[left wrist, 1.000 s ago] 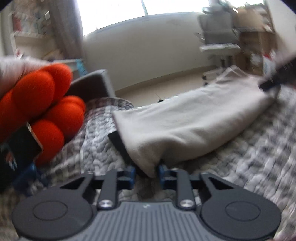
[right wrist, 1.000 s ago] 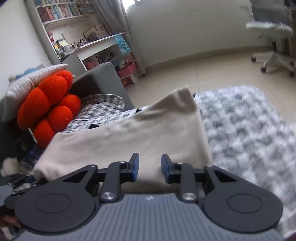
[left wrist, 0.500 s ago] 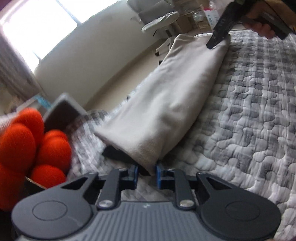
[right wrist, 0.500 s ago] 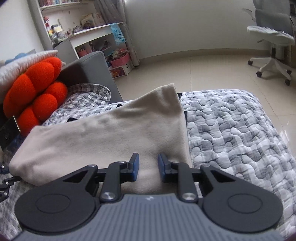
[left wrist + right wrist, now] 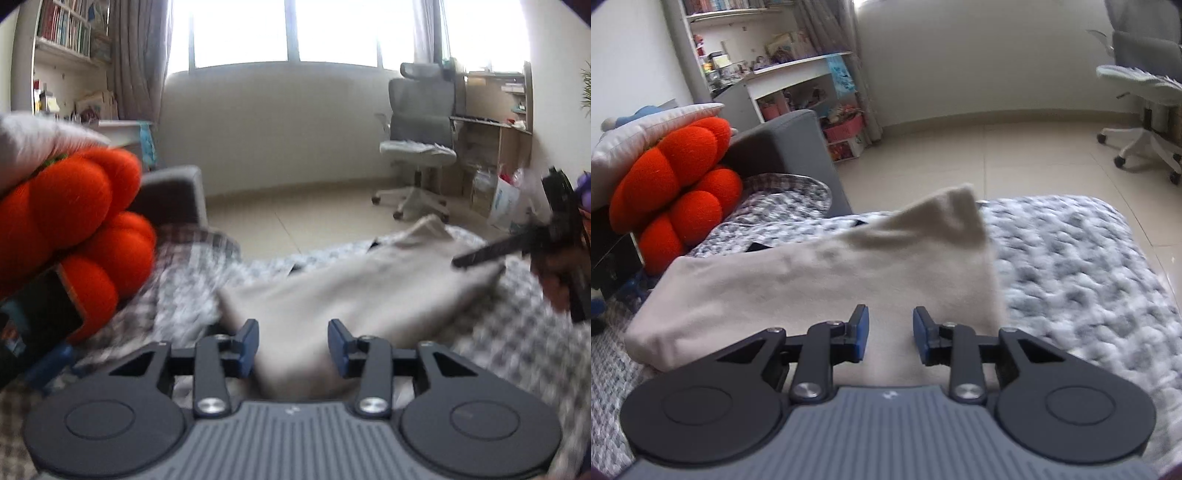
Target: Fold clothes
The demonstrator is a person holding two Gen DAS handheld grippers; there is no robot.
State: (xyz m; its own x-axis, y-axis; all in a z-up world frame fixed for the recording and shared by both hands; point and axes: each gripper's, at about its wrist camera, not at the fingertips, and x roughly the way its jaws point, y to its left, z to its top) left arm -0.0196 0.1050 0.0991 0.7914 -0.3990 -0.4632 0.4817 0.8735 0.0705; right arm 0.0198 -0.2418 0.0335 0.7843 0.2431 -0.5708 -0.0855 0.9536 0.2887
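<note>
The left gripper (image 5: 292, 346) has its blue-padded fingers (image 5: 248, 347) spread wide, with nothing between them; they sit just over the near end of a folded beige garment (image 5: 354, 295). The right gripper (image 5: 890, 334) is likewise parted, its fingers (image 5: 860, 332) holding nothing and hovering above the garment (image 5: 820, 284) at its other end. In the left wrist view the right gripper (image 5: 517, 245) shows as a dark, blurred shape over the far end of the cloth.

The garment lies as a long folded band across a bed covered with a grey-and-white patterned quilt (image 5: 1071, 266). One corner of the cloth (image 5: 960, 206) stands up in a peak at the end toward the floor.

At the head of the bed sits an orange, lumpy plush cushion (image 5: 676, 188) with a pale pillow (image 5: 639, 136) above it, against a dark grey headboard (image 5: 783, 144). Beyond the bed are a tiled floor (image 5: 1015, 155), a grey office chair (image 5: 421, 144), a white bookshelf (image 5: 798, 81) and a bright window (image 5: 295, 29).
</note>
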